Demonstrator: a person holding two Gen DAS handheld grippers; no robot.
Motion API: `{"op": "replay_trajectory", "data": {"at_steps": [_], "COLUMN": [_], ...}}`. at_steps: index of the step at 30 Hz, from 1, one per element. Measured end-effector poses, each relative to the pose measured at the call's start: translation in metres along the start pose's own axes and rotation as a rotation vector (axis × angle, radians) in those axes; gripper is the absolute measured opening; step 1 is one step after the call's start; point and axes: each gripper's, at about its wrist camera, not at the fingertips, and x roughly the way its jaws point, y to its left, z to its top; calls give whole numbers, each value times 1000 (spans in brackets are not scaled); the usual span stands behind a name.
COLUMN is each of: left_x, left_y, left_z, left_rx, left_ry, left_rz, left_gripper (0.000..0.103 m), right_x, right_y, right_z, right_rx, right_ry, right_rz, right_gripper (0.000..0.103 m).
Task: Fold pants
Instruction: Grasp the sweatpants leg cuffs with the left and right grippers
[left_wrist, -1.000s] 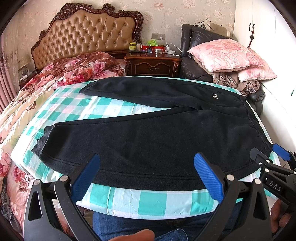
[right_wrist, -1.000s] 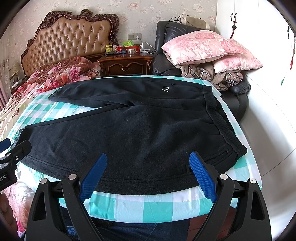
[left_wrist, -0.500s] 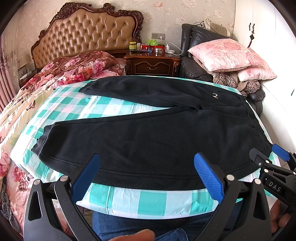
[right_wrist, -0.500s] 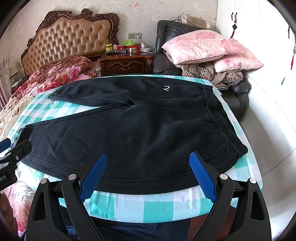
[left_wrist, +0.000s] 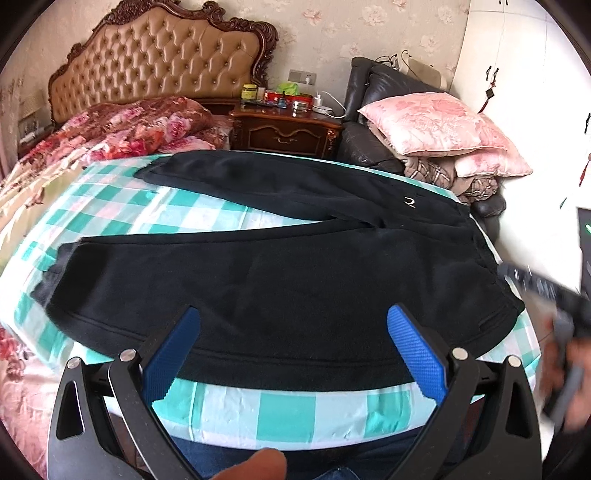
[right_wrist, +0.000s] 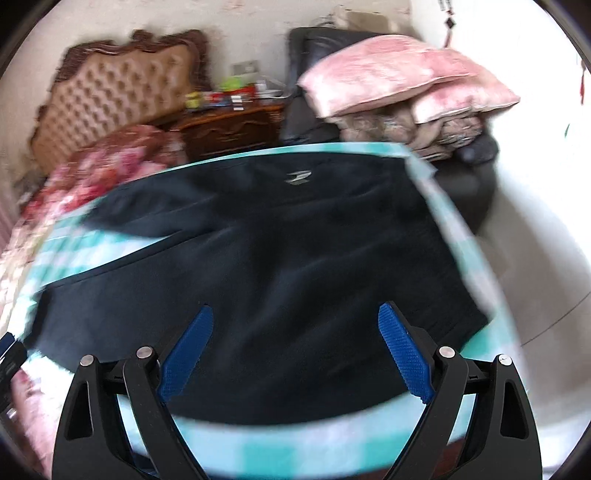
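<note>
Black fleece pants (left_wrist: 280, 280) lie flat on a teal-and-white checked sheet (left_wrist: 280, 417), legs spread toward the left, waistband at the right. A small white logo (left_wrist: 409, 202) marks the far leg's hip. My left gripper (left_wrist: 293, 350) is open and empty, above the near edge of the near leg. My right gripper (right_wrist: 295, 350) is open and empty over the hip area of the pants (right_wrist: 280, 266); its view is blurred. It shows as a blur at the right of the left wrist view (left_wrist: 546, 291).
A floral quilt (left_wrist: 122, 129) and tufted headboard (left_wrist: 162, 62) lie at the back left. A wooden nightstand (left_wrist: 288, 129) with small items stands behind. A dark armchair (left_wrist: 373, 122) piled with pink pillows (left_wrist: 436, 125) stands at the back right. A white wall runs along the right.
My right gripper has moved quickly forward and up over the pants' hip and waistband area, blurring its view. My left gripper has shifted slightly. The pants have not moved.
</note>
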Motion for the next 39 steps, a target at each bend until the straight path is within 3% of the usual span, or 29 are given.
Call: {"op": "replay_trajectory", "data": {"at_steps": [6,10,16,21,22,24,25,28,34,39], "left_x": [36,63,93,112,116,121,123,130,143,160], "left_y": [17,25,48,70,74,79,81,84,79,84], "left_z": [8,13,23,30,30,30,30,35,54,87], "left_rx": [-18,-18,-60,-94,-104,-116,-122,-129,-101,-169], "left_ry": [84,113,164,212,221,229,233,239,227,212], "left_rz": [-76,-57,-38,-1,5,15,19,20,-8,-96], "left_gripper": [101,101,101,101,101,101,101,101,101,101], "right_x": [90,155,239,275,279,286,284,271,187,78], "right_y": [-68,-93,-119,-126,-126,-128,-128,-123,-102,-74], "right_z": [93,140,180,201,202,204,205,209,204,163], "right_rx": [-1,12,62,57,55,47,44,-6,-73,-173], "right_ry": [96,193,298,329,332,348,340,297,101,-127], "right_rz": [-79,-76,-61,-47,-36,-54,-37,-25,43,231], "right_gripper": [88,88,88,87,73,56,43,28,17,17]}}
